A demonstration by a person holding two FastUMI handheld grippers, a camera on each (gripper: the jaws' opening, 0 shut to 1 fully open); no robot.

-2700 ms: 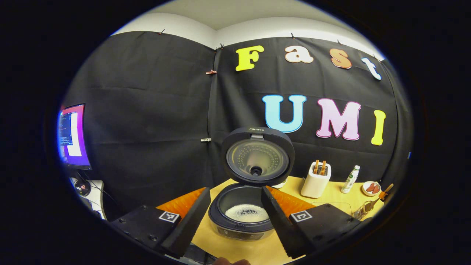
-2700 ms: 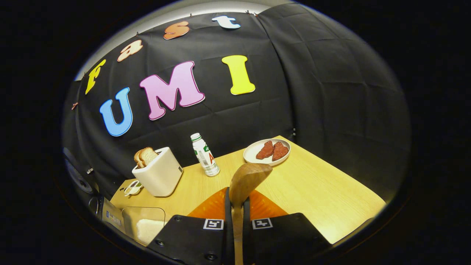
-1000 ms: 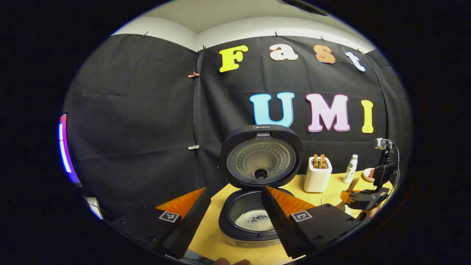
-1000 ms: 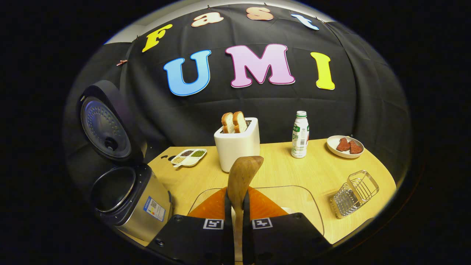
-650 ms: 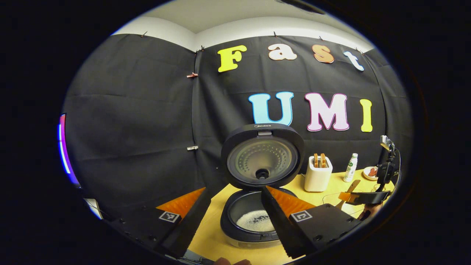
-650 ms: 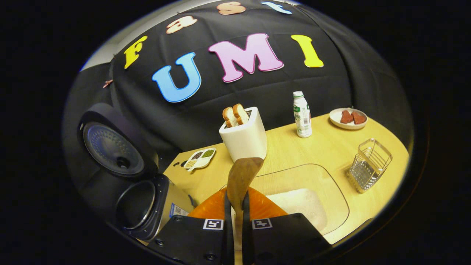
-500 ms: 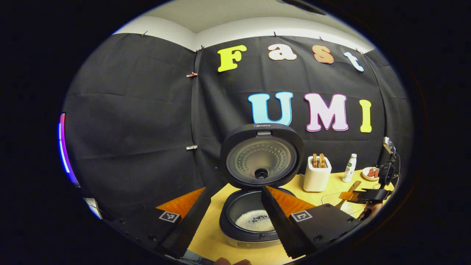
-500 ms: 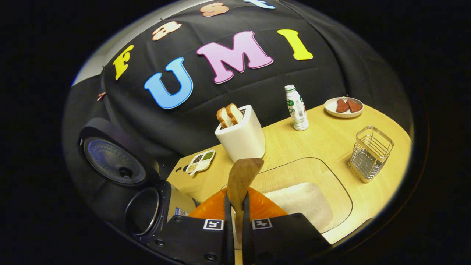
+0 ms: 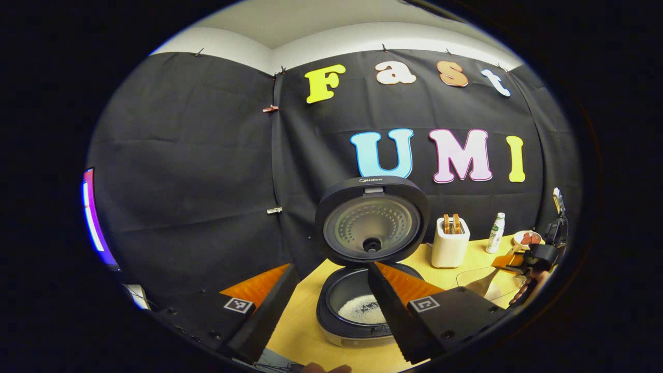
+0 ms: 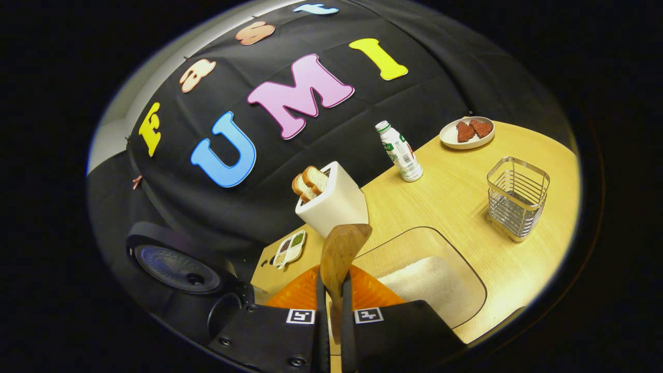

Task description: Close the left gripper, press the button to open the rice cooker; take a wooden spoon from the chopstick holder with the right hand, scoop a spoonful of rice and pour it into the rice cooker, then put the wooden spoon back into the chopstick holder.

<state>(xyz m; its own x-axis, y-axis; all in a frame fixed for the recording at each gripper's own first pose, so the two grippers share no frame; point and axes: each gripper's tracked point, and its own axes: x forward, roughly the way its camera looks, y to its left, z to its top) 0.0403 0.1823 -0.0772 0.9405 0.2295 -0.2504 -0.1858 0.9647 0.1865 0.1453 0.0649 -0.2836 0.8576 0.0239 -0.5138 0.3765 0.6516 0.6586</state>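
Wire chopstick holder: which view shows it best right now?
The right gripper view: the chopstick holder stands whole and unobstructed on the table, nothing in it. In the left gripper view that spot lies behind the distant right gripper, so I cannot make it out.

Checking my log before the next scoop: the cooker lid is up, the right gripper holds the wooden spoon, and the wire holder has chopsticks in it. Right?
Not quite. In the right gripper view the wire holder is empty, with no chopsticks in it. The rest holds: the cooker lid is up in the left gripper view, and the right gripper holds the wooden spoon.

Both views toward shared toaster [image 9: 450, 242]
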